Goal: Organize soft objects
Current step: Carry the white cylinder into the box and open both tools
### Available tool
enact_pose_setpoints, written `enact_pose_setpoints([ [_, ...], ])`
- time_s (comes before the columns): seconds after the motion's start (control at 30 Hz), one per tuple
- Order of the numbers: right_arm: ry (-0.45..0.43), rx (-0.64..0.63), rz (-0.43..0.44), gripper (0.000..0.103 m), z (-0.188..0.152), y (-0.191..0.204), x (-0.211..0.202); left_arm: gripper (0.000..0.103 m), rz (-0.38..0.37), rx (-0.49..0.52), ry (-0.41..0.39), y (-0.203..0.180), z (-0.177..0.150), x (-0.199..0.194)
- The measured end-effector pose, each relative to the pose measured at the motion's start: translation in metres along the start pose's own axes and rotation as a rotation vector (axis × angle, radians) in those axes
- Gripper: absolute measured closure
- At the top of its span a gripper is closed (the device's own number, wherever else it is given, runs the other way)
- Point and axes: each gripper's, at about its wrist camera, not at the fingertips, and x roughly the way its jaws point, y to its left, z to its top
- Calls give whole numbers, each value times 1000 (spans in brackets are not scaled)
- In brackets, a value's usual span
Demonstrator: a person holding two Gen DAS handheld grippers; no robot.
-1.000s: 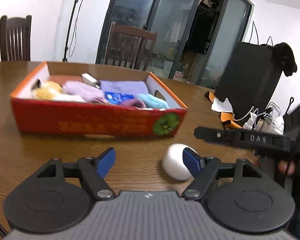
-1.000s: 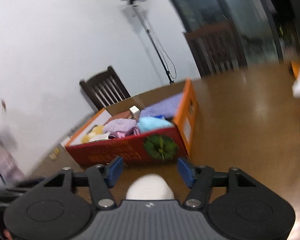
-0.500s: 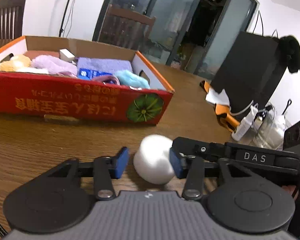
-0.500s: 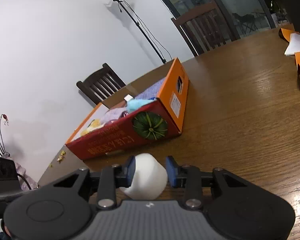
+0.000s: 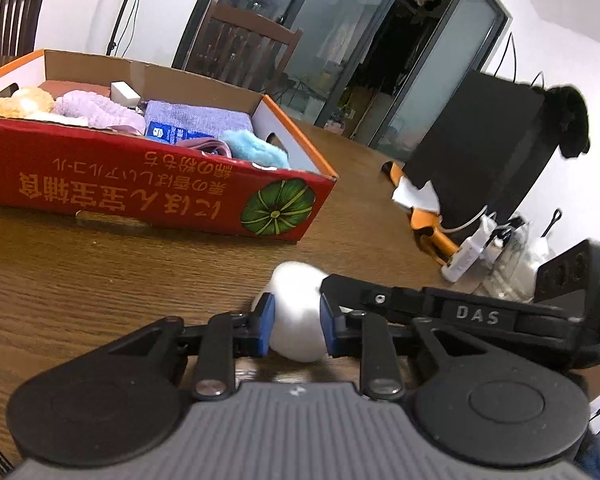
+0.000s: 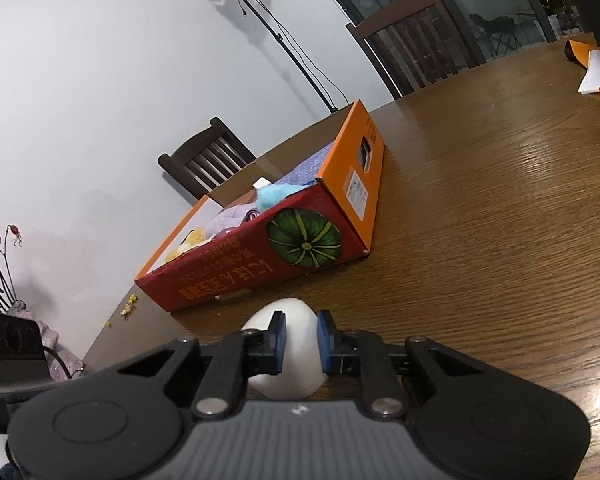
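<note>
Both tongs pinch the same white ball point(image 5: 296, 316) on the table point(image 5: 100, 280). The left tongs point(image 5: 296, 324) are closing on it; the right tongs point(image 6: 301, 342) are clamped tight. The box point(image 5: 160, 196) lies just ahead.

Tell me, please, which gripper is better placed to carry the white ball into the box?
Probably the right gripper: its pads clamp the ball and the box lies straight ahead. The left gripper has its jaws closing on the same ball, with the box off to its left.
</note>
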Motion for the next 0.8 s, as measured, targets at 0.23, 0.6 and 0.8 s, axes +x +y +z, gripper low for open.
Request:
enact_pose_setpoints([
  [0.23, -84, -31, 108, 87, 8, 38, -22, 78, -27, 64, -143, -11, 29, -56],
  [0.6, -140, -246, -134, 87, 130, 94, 22, 78, -106, 0, -54, 21, 173, 24],
  [0.8, -2, -284, -290, 87, 158, 72, 100, 79, -64, -75, 76, 62, 184, 105],
])
